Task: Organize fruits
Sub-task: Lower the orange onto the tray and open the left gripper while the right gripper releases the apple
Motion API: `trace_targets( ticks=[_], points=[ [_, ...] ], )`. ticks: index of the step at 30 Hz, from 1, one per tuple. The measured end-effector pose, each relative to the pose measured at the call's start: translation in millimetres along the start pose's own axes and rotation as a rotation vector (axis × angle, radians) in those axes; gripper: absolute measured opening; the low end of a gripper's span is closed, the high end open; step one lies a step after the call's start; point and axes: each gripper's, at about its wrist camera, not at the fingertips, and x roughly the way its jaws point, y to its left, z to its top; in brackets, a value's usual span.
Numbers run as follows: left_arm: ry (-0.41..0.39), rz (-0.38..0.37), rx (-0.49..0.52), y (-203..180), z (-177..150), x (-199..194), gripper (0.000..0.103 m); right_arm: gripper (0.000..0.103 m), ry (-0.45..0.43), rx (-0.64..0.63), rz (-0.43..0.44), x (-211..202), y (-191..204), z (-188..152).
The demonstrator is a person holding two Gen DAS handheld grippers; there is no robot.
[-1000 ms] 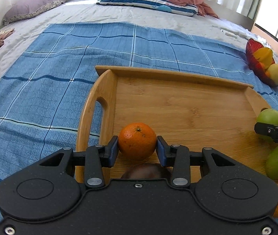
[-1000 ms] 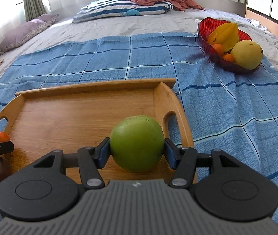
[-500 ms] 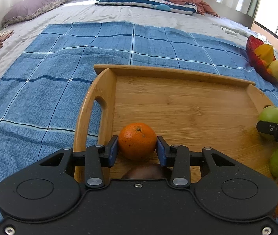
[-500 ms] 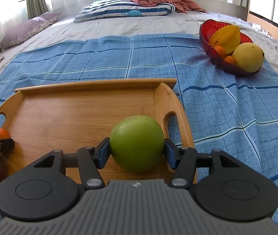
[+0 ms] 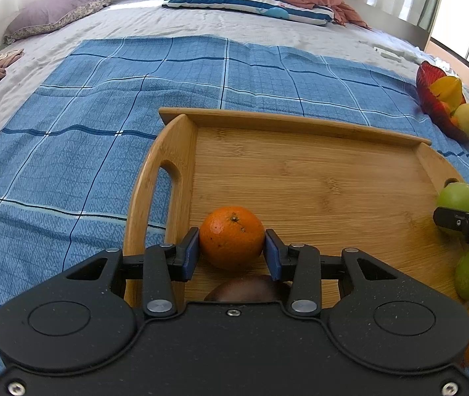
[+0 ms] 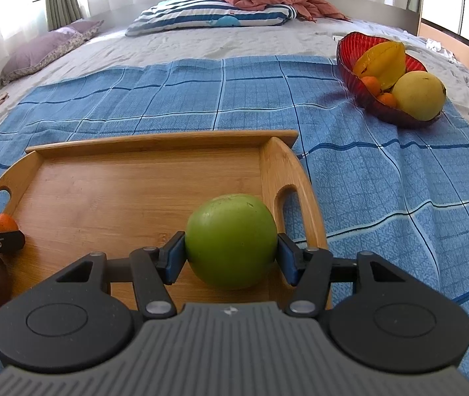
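The left gripper (image 5: 231, 252) pinches an orange (image 5: 232, 237) low over the near left corner of the wooden tray (image 5: 317, 178). The right gripper (image 6: 231, 257) holds a green apple (image 6: 231, 239) by the tray's right handle; its jaws have just been opening, seemingly letting go. Set each fruit down fully before spreading wider, clear of the dark fruit (image 5: 247, 292) beneath. The red bowl (image 6: 350, 62) lies beyond.

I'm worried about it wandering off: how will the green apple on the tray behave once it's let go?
The green apple is round and smooth, so it will probably roll on the flat tray. The raised tray rim beside it should likely stop it. It looks firm and fairly heavy between the right tool's pads, so it won't squash easily.
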Motion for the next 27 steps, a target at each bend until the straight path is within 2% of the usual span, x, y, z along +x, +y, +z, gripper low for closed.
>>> trace_targets(
  ticks=[3, 5, 7, 12, 14, 15, 19, 27],
  points=[
    [0.0, 0.001, -0.002, 0.3, -0.2, -0.4, 0.039, 0.066, 0.0, -0.001, 0.002, -0.1, -0.5, -0.5],
    [-0.001, 0.005, -0.002, 0.4, -0.3, -0.8, 0.044, 0.066, 0.0, 0.0, 0.0, 0.0, -0.6, -0.5],
    [-0.002, 0.001, -0.004, 1.2, -0.7, -1.7, 0.047, 0.073, -0.001, 0.002, -0.006, 0.1, -1.1, -0.6],
    [-0.016, -0.017, -0.007, 1.5, -2.6, -7.6, 0.061, 0.079, -0.01, 0.005, 0.005, -3.0, -2.6, -1.8],
    [-0.029, -0.016, 0.001, -0.7, -3.2, -11.3, 0.074, 0.082, -0.019, -0.003, 0.01, -5.3, -1.9, -2.6],
    [-0.039, -0.01, 0.006, -1.9, -3.8, -13.9, 0.077, 0.084, -0.025, -0.009, 0.009, -6.9, -1.0, -3.0],
    [-0.064, -0.002, 0.024, -4.8, -5.1, -22.7, 0.082, 0.089, -0.05, -0.034, 0.007, -14.1, 2.0, -4.9],
    [-0.107, -0.014, 0.028, -3.4, -14.9, -44.5, 0.095, 0.092, -0.107, -0.068, 0.007, -34.1, 5.4, -10.7]
  ],
)
